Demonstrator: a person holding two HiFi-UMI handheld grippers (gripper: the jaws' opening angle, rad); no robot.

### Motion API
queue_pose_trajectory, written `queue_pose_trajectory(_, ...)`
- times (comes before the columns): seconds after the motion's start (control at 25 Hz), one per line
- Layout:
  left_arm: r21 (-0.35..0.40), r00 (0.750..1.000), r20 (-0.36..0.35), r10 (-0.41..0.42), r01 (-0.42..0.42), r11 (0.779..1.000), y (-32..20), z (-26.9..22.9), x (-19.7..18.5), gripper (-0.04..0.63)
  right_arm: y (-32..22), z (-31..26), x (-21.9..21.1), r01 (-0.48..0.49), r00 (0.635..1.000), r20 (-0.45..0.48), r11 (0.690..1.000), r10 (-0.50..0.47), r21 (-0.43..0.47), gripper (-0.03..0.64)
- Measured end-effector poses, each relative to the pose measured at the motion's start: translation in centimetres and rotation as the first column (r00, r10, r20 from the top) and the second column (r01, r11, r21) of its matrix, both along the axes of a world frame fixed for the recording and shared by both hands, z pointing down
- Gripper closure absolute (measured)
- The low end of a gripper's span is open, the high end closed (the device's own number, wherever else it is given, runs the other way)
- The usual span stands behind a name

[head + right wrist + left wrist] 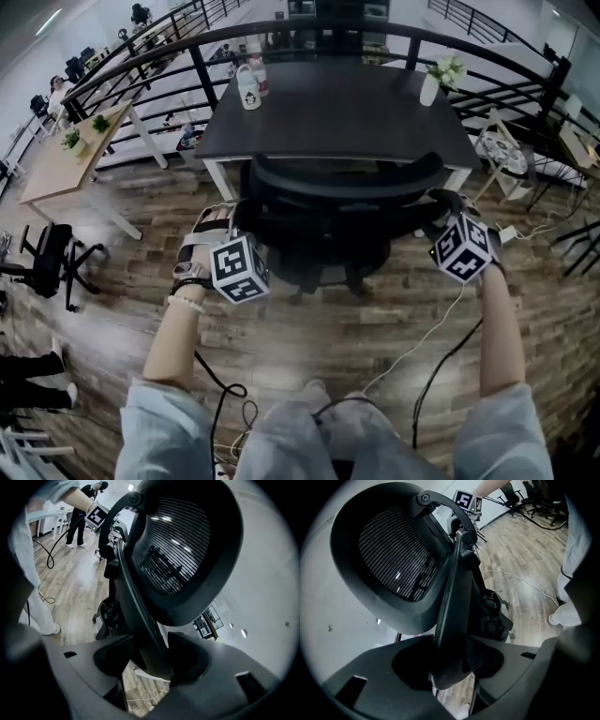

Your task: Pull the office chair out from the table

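The black office chair (337, 202) stands at the near edge of the dark table (337, 112), its mesh backrest towards me. My left gripper (244, 211) is shut on the backrest's left edge and my right gripper (441, 202) on its right edge. In the left gripper view, the curved frame of the backrest (393, 559) runs down into the left gripper (457, 663), pressed between its jaws. The right gripper view shows the backrest (183, 550), its frame clamped in the right gripper (150, 660). The chair's seat and base are mostly hidden under the backrest.
A white mug (248, 91) and a vase with flowers (433, 82) stand on the table. A curved black railing (141, 56) runs behind it. A light wooden table (66, 159) and another office chair (52, 258) stand at the left. Cables (422, 337) trail over the wood floor.
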State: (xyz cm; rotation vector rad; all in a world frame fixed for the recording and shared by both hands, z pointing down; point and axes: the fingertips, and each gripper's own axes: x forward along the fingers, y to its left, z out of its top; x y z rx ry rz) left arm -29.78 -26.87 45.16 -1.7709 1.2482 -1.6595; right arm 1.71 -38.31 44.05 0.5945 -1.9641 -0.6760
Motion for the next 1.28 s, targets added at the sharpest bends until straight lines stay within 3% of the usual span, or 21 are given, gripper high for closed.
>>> queue_pose_trajectory(0.52,-0.002,0.998,0.0,-0.056,0.056,0.998,8.6,-0.4,4.0,0.4,8.6,-0.3,4.1,0.022,0.999,0.026,1.0,-0.023,0.002,0.377)
queue_pose_trajectory(1.28,0.001,0.998,0.014,-0.068,0.068,0.998,21.5,0.1,12.0,0.399,22.6,-0.3,12.6,0.026,0.999,0.034,0.999,-0.027,0.029,0.376)
